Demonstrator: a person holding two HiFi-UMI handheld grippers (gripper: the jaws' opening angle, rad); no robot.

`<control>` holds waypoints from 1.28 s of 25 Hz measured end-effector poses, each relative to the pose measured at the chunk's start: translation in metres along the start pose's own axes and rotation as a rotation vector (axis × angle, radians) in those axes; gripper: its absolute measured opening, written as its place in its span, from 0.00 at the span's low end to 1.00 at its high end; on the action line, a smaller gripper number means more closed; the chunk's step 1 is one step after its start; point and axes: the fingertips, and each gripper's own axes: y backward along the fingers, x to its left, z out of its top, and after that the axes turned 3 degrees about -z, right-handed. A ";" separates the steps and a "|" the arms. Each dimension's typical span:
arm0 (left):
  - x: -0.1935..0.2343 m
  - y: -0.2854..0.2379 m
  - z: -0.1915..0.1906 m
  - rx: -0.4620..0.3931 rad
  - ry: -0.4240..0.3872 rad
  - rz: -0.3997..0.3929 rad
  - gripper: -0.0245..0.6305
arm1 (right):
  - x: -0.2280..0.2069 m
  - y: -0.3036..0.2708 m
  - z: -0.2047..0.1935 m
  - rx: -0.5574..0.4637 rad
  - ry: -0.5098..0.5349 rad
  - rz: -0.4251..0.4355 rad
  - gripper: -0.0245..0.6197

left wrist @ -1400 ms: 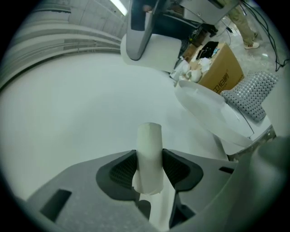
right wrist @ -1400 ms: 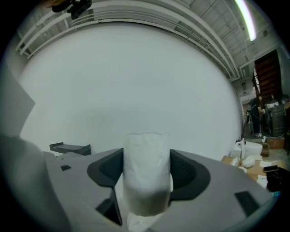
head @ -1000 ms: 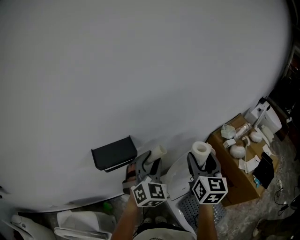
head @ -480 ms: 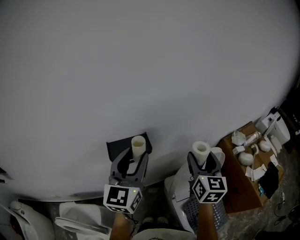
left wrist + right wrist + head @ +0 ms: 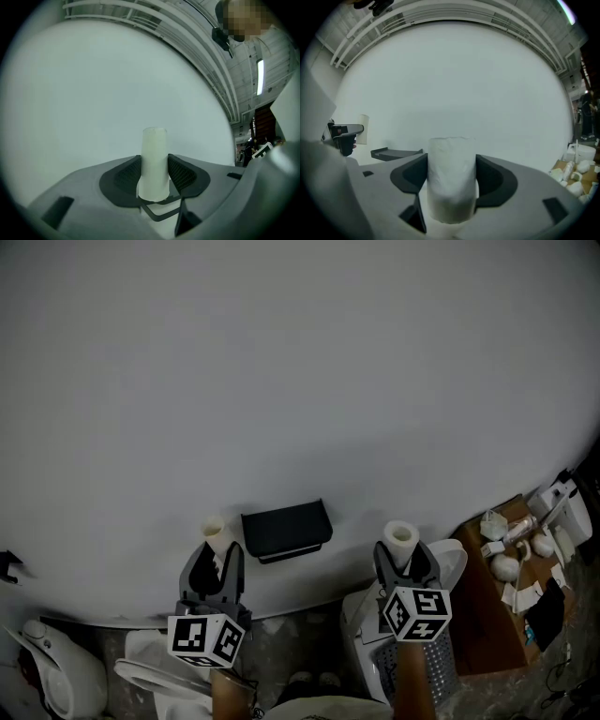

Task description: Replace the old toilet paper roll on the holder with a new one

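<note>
Toilet roll (image 5: 401, 540) in right gripper (image 5: 403, 561), bare tube (image 5: 215, 532) in left gripper (image 5: 215, 563)

A bare, pale cardboard core (image 5: 215, 532) stands upright, held at nine o'clock of the black wall holder (image 5: 286, 529). A thicker white roll (image 5: 401, 542) stands upright at its three o'clock.

Paper roll (image 5: 451, 178) in tool (image 5: 451, 176)
</note>
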 end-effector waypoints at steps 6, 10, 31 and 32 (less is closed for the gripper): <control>0.019 0.010 0.001 0.003 -0.005 0.035 0.32 | 0.016 -0.013 -0.006 0.011 0.033 0.030 0.49; 0.027 0.015 0.000 0.020 -0.049 0.048 0.32 | 0.020 -0.026 -0.014 0.032 0.116 0.046 0.49; 0.043 0.026 -0.017 0.083 -0.082 0.068 0.32 | 0.047 -0.068 -0.067 -0.002 1.481 0.200 0.49; 0.043 0.026 -0.017 0.084 -0.081 0.071 0.32 | 0.048 -0.068 -0.070 -0.010 1.530 0.204 0.49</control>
